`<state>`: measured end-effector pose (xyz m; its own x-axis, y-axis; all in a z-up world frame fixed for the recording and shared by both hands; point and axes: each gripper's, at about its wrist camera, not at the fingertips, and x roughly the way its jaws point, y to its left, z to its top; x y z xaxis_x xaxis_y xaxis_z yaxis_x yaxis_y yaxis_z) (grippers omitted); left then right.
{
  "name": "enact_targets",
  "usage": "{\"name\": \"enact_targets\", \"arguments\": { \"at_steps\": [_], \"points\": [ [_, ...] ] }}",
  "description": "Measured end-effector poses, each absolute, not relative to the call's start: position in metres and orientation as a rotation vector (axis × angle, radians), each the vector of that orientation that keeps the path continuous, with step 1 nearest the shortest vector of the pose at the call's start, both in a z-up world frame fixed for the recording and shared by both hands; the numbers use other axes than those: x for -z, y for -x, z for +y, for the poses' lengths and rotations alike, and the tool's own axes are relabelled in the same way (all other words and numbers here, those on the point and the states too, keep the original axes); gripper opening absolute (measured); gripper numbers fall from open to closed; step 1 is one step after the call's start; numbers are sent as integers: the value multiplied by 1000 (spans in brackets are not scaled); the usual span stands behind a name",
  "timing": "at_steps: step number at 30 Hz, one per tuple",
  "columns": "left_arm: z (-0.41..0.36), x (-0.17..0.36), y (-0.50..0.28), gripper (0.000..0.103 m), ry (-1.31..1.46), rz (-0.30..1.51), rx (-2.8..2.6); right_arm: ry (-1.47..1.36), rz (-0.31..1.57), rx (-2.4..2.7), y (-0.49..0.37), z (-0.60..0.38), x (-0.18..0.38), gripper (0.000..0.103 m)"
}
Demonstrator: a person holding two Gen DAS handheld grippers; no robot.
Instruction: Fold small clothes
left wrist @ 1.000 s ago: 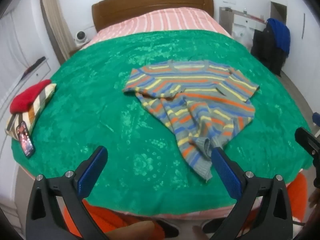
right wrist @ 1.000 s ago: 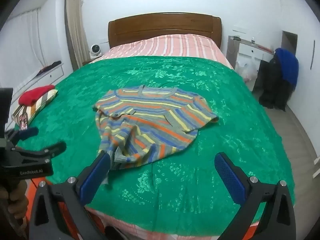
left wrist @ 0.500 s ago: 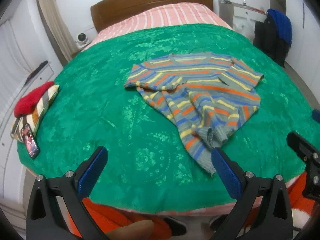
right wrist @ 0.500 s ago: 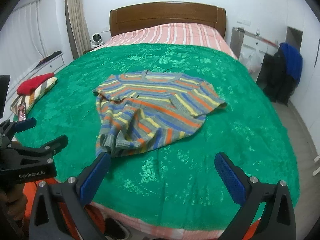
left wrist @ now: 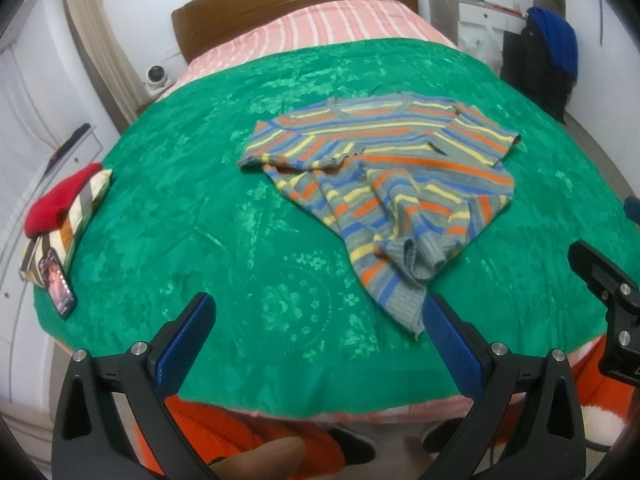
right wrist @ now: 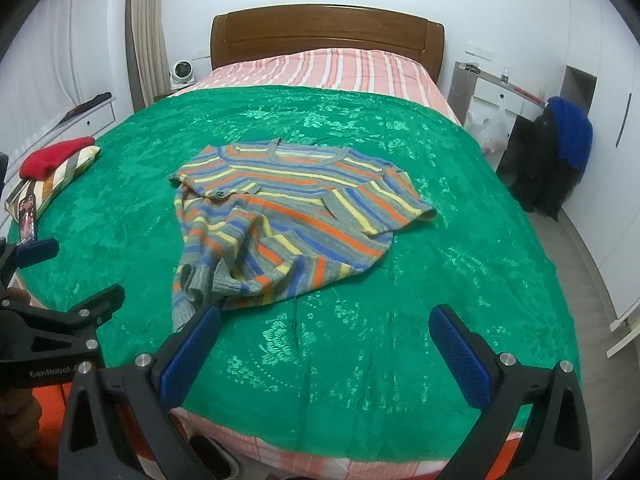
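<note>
A small striped sweater [left wrist: 384,172] [right wrist: 288,216] in grey, blue, orange and yellow lies rumpled on the green bedspread [left wrist: 200,216] [right wrist: 440,280], neckline toward the headboard, its sleeves bunched toward the foot of the bed. My left gripper [left wrist: 316,320] hovers open over the near edge, its right finger just short of the sweater's nearest cuff. My right gripper [right wrist: 328,332] is open too, with its left finger beside that same cuff. Neither holds anything. The left gripper's body [right wrist: 52,320] shows at the left of the right wrist view.
Folded clothes, red on top [left wrist: 60,204] [right wrist: 52,160], and a phone [left wrist: 58,284] [right wrist: 26,216] rest at the bed's left edge. A wooden headboard [right wrist: 324,36] stands at the far end. Dark and blue garments [right wrist: 556,152] hang at the right by the floor.
Both grippers have risen and pulled back slightly, so the sweater sits a little farther ahead. The sweater itself has not moved, and both stay open.
</note>
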<state>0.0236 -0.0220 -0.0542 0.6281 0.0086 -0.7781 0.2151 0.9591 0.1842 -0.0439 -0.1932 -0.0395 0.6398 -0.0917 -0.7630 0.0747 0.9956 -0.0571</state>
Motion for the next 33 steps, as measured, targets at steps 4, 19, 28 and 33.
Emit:
{"name": "enact_targets", "arguments": {
  "at_steps": [4,19,28,33],
  "points": [
    [-21,56,-24,103,-267,895,117,26,874,103,45,-193,41,103],
    [-17,59,-22,103,-246,910,111,48,875,125,48,-195,41,103],
    [-14,60,-22,103,-235,927,113,59,880,140,50,-194,41,103],
    [-14,61,-22,103,-233,933,111,58,880,141,50,-194,41,103]
  ]
}}
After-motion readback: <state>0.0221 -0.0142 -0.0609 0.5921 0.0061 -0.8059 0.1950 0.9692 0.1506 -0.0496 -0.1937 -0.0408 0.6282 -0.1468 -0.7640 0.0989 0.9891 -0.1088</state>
